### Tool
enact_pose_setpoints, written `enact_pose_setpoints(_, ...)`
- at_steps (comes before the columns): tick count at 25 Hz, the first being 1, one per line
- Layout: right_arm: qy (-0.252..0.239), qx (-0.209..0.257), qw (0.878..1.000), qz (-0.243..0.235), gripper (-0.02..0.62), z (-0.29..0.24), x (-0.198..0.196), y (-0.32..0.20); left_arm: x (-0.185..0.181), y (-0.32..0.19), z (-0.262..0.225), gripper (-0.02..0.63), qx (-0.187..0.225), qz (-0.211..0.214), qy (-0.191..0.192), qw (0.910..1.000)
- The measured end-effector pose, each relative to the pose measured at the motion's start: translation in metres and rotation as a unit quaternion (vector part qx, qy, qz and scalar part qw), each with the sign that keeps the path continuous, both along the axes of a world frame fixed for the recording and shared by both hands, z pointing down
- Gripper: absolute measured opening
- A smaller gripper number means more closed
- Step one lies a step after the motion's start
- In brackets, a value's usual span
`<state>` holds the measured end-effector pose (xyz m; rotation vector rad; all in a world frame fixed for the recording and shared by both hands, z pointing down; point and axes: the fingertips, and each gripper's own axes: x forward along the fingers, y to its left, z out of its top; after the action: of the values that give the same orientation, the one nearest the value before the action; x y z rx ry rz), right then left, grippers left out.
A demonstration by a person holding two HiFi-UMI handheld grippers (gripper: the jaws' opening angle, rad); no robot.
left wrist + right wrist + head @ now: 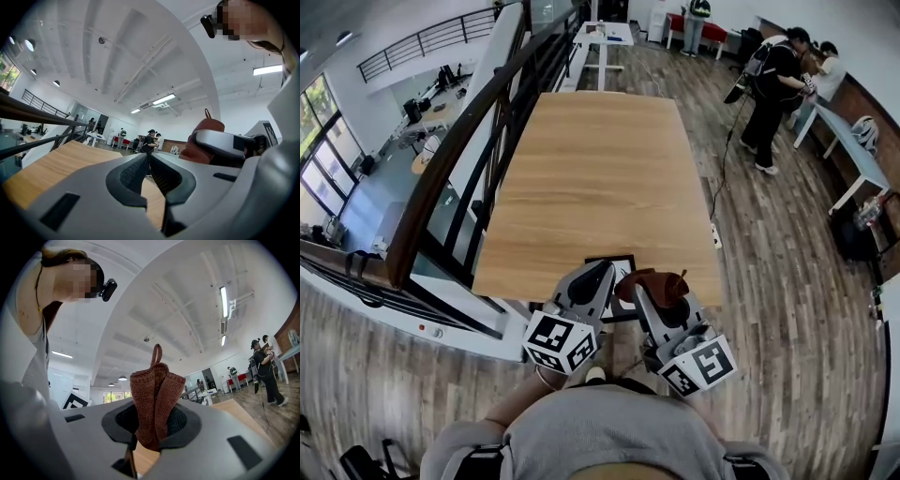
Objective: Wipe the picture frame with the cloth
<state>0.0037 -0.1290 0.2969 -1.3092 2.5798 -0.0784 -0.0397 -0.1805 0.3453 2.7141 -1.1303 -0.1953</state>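
Open hall with a plank floor. A long wooden table (600,169) stood ahead of the person, with a railing (459,141) along its left side.

The picture frame (624,263) was dark-bordered and lay at the table's near edge, just ahead of the two claws and between them. Its lower part was hidden behind them, so it could not be told whether it overhung the edge.

The cloth (157,394) was a brown knit, bunched upright with a small loop on top. It was pinched in the right gripper (151,427), which was clenched on its lower folds. The left gripper (149,164) was clenched with nothing between its jaws, just left of the frame.

Judgement on handling:
- **Cloth:** soft, light and floppy. It should be held low so a broad pad of it meets the frame.
- **Frame:** stiff and light, possibly glazed, and likely to skate on the smooth wood. It should be steadied by its border, not its face.
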Motion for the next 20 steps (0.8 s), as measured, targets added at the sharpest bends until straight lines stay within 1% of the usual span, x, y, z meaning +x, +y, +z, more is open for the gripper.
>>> enact_pose_setpoints(6,-0.005,-0.008,1.0,-0.01,0.097,0.001,0.005,-0.024,-0.001,-0.014,0.007,0.011,-0.004,-0.005,-0.009,0.9999)
enact_pose_setpoints(10,-0.005,-0.007,1.0,-0.025,0.097,-0.008,0.011,-0.032,-0.001,-0.023,0.007,0.012,-0.013,-0.012,-0.005,0.9998)
enact_pose_setpoints(12,-0.005,-0.011,0.999,-0.03,0.097,-0.01,0.015,-0.033,0.0,-0.024,0.013,0.014,-0.033,-0.015,-0.003,0.9993)
enact_pose_setpoints(14,-0.007,-0.019,0.999,-0.032,0.097,-0.006,0.018,-0.035,0.001,-0.024,0.03,0.021,-0.065,-0.009,0.001,0.9978)
enact_pose_setpoints(15,-0.008,-0.023,0.999,-0.032,0.097,-0.004,0.02,-0.038,0.002,-0.026,0.042,0.039,-0.085,-0.002,-0.001,0.9964)
enact_pose_setpoints(16,-0.009,-0.026,0.999,-0.032,0.097,-0.001,0.021,-0.04,0.001,-0.027,0.056,0.095,-0.105,0.005,-0.008,0.9944)
enact_pose_setpoints(17,-0.01,-0.03,0.999,-0.032,0.097,0.002,0.023,-0.042,0.0,-0.029,0.071,0.168,-0.123,0.009,-0.02,0.9922)
enact_pose_setpoints(18,-0.012,-0.033,0.999,-0.032,0.097,0.004,0.023,-0.044,-0.001,-0.03,0.086,0.186,-0.138,0.012,-0.034,0.9898)
enact_pose_setpoints(19,-0.013,-0.037,0.999,-0.032,0.097,0.007,0.024,-0.046,-0.004,-0.03,0.101,0.187,-0.153,0.014,-0.047,0.9871)
enact_pose_setpoints(20,-0.014,-0.041,0.999,-0.031,0.097,0.011,0.024,-0.048,-0.006,-0.031,0.115,0.194,-0.17,0.014,-0.052,0.9839)
